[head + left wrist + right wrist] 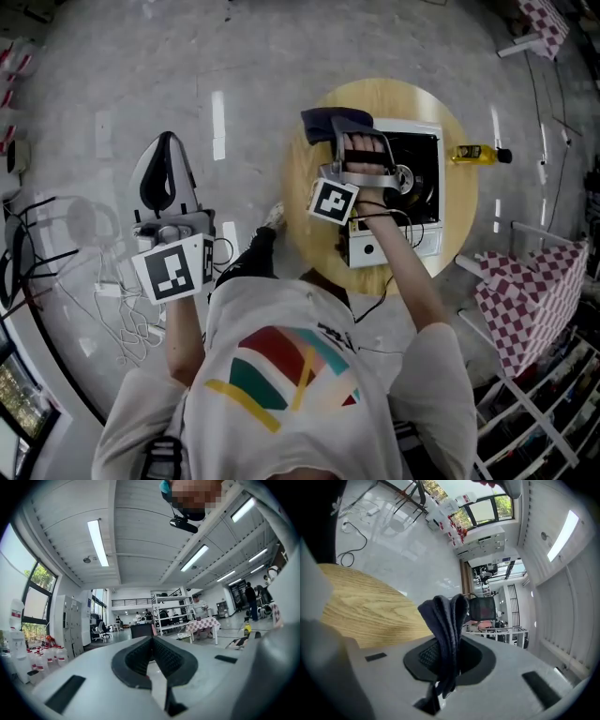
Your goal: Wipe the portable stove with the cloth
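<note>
Round wooden table [305, 187] on a glossy grey floor [141, 66] in an open workshop hall. Portable stove [422, 187] sits on the table. Right gripper [449, 656]: clenched on dark cloth [445, 616], at a stove corner. Left gripper [152, 660]: jaws together, empty, held over the floor.

- Left gripper [152, 657] is held out at ten o'clock from the torso, jaws pressed together on nothing.
- Right arm [412, 281] stretches toward one o'clock, its right gripper [446, 660] clamped on a dark cloth [446, 618].
</note>
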The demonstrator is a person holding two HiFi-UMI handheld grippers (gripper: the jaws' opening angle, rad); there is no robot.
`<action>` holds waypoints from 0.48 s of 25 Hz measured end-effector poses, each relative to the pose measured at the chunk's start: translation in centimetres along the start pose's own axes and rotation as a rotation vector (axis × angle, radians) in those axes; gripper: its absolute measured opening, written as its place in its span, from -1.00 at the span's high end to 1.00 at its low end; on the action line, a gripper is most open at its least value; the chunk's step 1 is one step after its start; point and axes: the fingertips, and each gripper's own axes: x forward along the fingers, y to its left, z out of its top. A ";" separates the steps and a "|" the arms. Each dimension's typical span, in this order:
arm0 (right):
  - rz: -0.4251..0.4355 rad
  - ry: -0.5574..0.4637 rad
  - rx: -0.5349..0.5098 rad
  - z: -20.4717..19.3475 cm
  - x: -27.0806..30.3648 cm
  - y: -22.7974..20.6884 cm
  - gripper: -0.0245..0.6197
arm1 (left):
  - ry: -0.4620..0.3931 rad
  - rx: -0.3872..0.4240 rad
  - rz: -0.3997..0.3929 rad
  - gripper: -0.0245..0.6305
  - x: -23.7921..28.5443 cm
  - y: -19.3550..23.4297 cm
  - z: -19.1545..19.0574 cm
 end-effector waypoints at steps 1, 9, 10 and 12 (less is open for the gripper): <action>0.009 -0.001 0.008 0.1 0.0 0.3 0.82 | 0.005 -0.006 0.001 0.91 0.3 0.5 -0.3; 0.082 0.041 0.140 -1.3 -0.5 2.3 0.82 | 0.006 -0.024 0.016 0.91 0.4 1.5 -0.9; 0.092 0.043 0.155 -1.4 -0.7 2.5 0.82 | 0.004 -0.024 0.017 0.91 0.2 1.3 -0.8; 0.103 0.041 0.169 -1.6 -1.2 3.2 0.82 | 0.003 -0.022 0.017 0.91 -0.4 0.9 -0.6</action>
